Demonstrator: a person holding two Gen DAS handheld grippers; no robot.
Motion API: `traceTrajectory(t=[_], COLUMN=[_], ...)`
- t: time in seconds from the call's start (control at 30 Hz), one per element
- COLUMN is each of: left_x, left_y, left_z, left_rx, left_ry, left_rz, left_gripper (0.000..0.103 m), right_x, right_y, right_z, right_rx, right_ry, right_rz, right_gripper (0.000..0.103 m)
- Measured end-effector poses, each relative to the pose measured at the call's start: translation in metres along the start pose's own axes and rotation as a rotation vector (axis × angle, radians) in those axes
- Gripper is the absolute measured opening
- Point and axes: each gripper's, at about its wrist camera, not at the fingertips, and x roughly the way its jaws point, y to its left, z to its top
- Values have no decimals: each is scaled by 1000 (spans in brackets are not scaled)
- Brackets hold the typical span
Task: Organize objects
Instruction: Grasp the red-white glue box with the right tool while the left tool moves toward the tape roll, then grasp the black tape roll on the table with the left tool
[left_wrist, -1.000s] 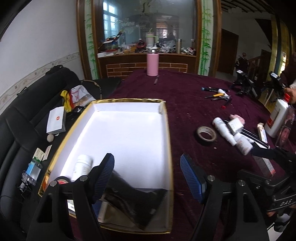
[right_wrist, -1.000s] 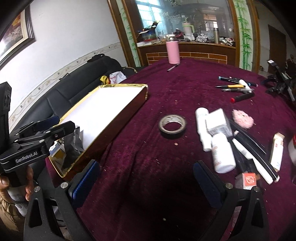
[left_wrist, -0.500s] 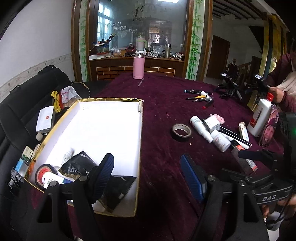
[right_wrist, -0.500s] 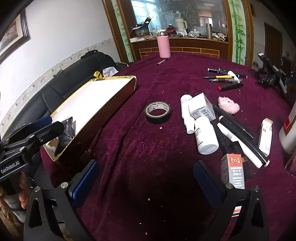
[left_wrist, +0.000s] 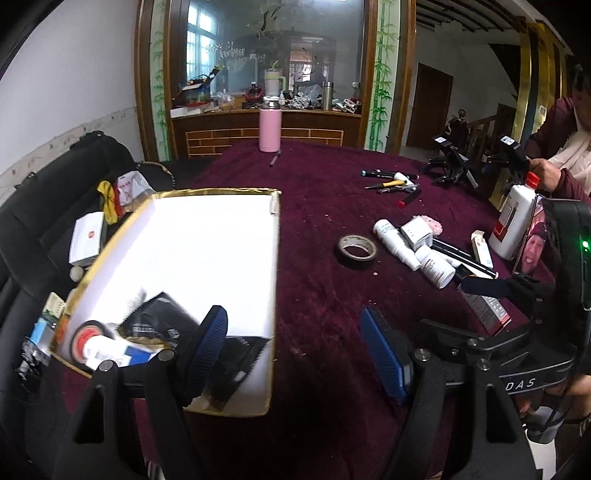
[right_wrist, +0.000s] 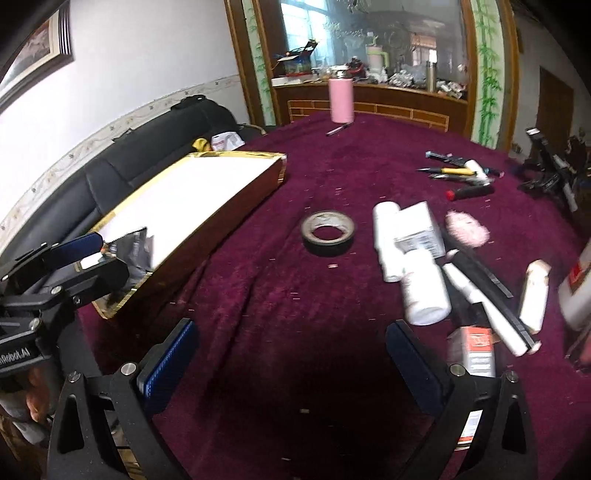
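Both grippers: left gripper and right gripper have their jaws spread wide with nothing between them, just hanging over the maroon tablecloth.
Nearest loose stuff: white bottle lying on its side just ahead of the right jaws, touching a small white carton and a second white tube.
Handling guess: bottle looks like light, smooth plastic and it'll roll, so I'd pinch across the body near the middle, not the cap end.
Tape roll: lying flat, on its own, between the pile and the box. Stiff ring, probably easiest grabbed across one wall.
Gold-rimmed box: left of everything, white inside, already holding a black foil pouch and a red-cored roll at the near end.
Still out: pens and pink puff farther back.
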Motion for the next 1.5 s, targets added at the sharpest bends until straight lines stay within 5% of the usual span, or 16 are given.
traceTrajectory(t=[0.17,0.5,0.8,1.13,1.5], left_x=[20,58,77,90,100], left_y=[-20,-49,-58,-60,-61], left_z=[7,16,17,21,23], left_rx=[36,91,114,113,111], left_ry=[31,115,152,166,181], left_rz=[-60,-132,-115,-112,-109], left_gripper=[74,74,74,74,74], right_x=[-19,-36,-10,12,17], right_y=[-32,-84,-91,-103,-102], right_z=[-12,-37,-37,-35,-26], right_rx=[60,221,201,187,179], right_ry=[-29,-24,66,152,146], right_rz=[-88,-124,-169,-173,-176], right_gripper=[103,102,97,70,68])
